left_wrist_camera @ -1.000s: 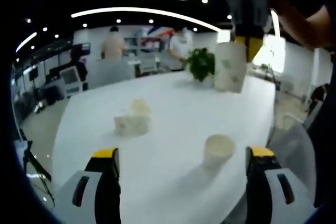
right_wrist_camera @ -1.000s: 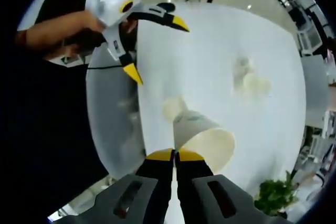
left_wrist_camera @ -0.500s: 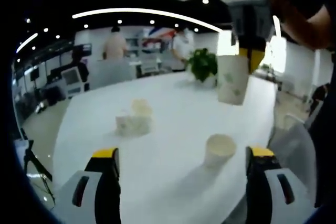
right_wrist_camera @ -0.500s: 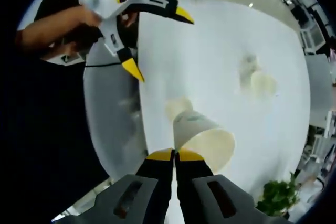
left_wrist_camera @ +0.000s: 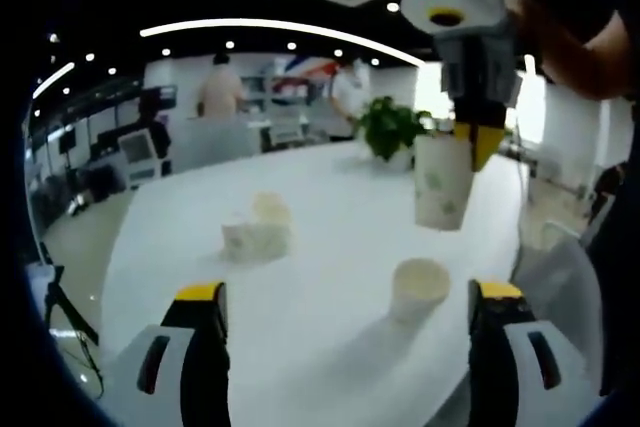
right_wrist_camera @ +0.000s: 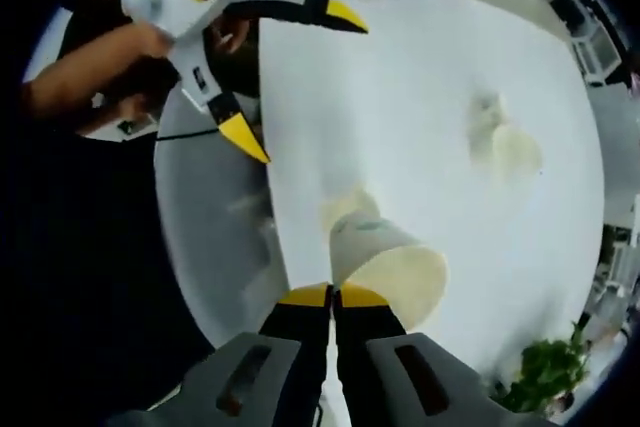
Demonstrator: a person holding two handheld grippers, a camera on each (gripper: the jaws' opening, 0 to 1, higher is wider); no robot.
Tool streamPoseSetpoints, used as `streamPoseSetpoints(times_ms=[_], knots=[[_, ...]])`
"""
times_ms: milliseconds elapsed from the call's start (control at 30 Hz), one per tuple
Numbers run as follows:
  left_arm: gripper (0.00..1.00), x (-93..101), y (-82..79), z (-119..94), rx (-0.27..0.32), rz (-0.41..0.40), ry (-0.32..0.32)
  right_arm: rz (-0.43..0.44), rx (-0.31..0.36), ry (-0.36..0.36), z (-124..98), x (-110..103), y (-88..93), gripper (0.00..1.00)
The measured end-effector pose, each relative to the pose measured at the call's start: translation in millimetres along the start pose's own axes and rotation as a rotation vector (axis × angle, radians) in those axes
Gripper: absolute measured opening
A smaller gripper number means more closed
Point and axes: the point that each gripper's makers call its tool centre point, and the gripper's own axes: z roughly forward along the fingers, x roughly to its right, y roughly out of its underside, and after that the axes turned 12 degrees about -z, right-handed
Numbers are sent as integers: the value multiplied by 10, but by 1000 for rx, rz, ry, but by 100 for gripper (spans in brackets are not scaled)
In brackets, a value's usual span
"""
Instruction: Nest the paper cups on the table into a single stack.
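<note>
My right gripper [right_wrist_camera: 333, 296] is shut on the rim of a white paper cup [right_wrist_camera: 385, 255], held in the air. In the left gripper view that held cup [left_wrist_camera: 441, 181] hangs upright under the right gripper [left_wrist_camera: 476, 133], above and slightly right of an upright paper cup [left_wrist_camera: 417, 288] on the white table [left_wrist_camera: 330, 227]. My left gripper [left_wrist_camera: 348, 299] is open and holds nothing, low over the table's near edge, with the standing cup between its jaws' lines. Two more cups [left_wrist_camera: 257, 230] lie together at mid-table. The right gripper view shows the standing cup [right_wrist_camera: 345, 207] just beyond the held one, the open left gripper [right_wrist_camera: 290, 77], and the far cups [right_wrist_camera: 507, 143].
A potted green plant [left_wrist_camera: 386, 127] stands at the table's far side, also the plant [right_wrist_camera: 540, 375] in the right gripper view. People stand by desks in the background [left_wrist_camera: 222, 87]. A person's arm [right_wrist_camera: 90, 72] holds the left gripper. The table's edge [right_wrist_camera: 262, 247] runs close to the standing cup.
The held cup has come down and nearer to the standing cup. The left gripper has stayed put and open. The cups on the table have not moved.
</note>
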Motion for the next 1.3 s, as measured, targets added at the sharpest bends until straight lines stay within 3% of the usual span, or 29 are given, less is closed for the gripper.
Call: streamPoseSetpoints(times_ms=[733, 1300], knots=[[99, -68, 57, -50, 10, 11, -27, 56, -12, -54, 304, -19, -58, 0], [99, -120, 77, -45, 19, -1, -48, 76, -18, -46, 566, -31, -95, 0]])
